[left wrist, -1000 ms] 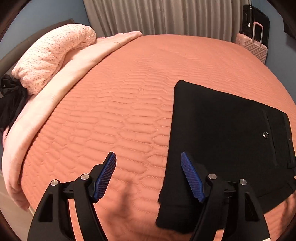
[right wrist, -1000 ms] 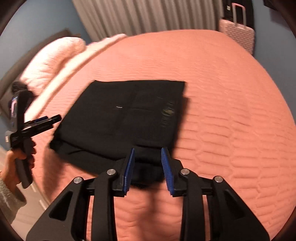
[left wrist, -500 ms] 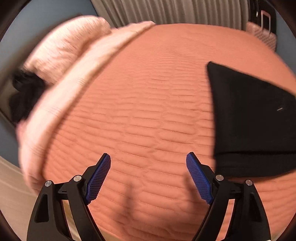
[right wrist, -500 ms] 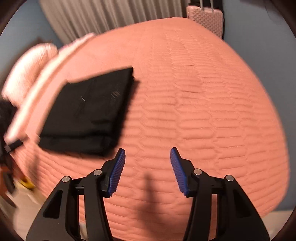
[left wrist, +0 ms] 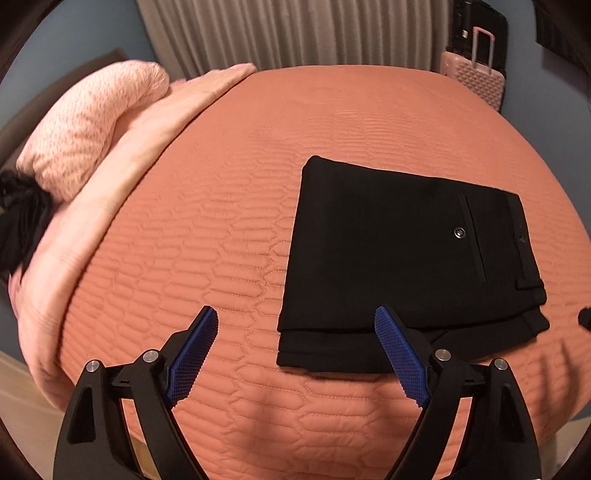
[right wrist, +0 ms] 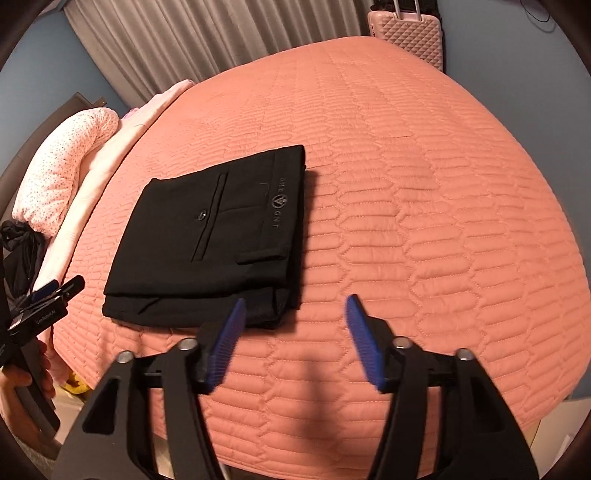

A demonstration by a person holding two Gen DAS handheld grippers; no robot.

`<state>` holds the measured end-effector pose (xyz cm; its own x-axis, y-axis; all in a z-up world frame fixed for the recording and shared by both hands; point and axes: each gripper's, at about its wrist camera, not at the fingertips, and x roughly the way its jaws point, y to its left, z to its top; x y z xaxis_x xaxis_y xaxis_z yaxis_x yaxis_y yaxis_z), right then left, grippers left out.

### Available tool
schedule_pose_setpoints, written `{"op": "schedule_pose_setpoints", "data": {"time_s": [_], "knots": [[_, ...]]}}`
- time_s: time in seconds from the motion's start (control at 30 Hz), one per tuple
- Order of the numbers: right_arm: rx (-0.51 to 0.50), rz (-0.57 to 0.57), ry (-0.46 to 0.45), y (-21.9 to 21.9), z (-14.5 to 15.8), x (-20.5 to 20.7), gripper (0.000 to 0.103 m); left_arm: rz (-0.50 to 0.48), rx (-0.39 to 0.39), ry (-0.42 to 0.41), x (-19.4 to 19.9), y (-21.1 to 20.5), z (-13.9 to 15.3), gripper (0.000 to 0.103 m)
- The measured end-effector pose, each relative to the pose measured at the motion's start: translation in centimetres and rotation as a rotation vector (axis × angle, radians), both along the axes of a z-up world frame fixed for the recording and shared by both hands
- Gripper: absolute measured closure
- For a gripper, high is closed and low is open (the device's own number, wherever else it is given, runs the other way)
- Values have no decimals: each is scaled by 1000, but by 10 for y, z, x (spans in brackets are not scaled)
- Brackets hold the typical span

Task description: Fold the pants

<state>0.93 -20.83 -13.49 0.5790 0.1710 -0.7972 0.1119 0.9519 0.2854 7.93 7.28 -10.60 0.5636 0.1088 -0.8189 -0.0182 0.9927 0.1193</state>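
Black pants [left wrist: 399, 258] lie folded into a flat rectangle on the orange quilted bedspread [left wrist: 221, 221], back pocket and button facing up. They also show in the right wrist view [right wrist: 218, 240], with a printed waistband logo. My left gripper [left wrist: 295, 354] is open and empty, above the bed's near edge, just in front of the pants' near left corner. My right gripper [right wrist: 293, 339] is open and empty, hovering in front of the pants' near right corner. The left gripper also shows at the left edge of the right wrist view [right wrist: 48, 299].
A speckled pink pillow [left wrist: 85, 125] and a folded pale pink blanket [left wrist: 122, 173] lie along the bed's left side. A pink suitcase [right wrist: 406, 29] stands beyond the far edge by grey curtains [left wrist: 295, 33]. Dark clothing [left wrist: 18, 218] hangs at the far left.
Both grippers have pulled back from the pants toward the bed's near edge. The right gripper's jaws have opened wider. The pants stay folded on the bed.
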Motion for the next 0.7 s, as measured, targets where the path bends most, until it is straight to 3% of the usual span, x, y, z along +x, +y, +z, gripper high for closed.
{"op": "schedule_pose_setpoints", "data": {"time_s": [0.17, 0.27, 0.7], "knots": [[-13, 34, -10, 13, -2, 13, 34, -1, 7, 23, 6, -7, -5, 17], [-13, 29, -21, 14, -3, 19, 26, -19, 0, 41, 9, -15, -7, 18], [-25, 64, -15, 24, -6, 22, 26, -65, 21, 69, 11, -47, -16, 17]]}}
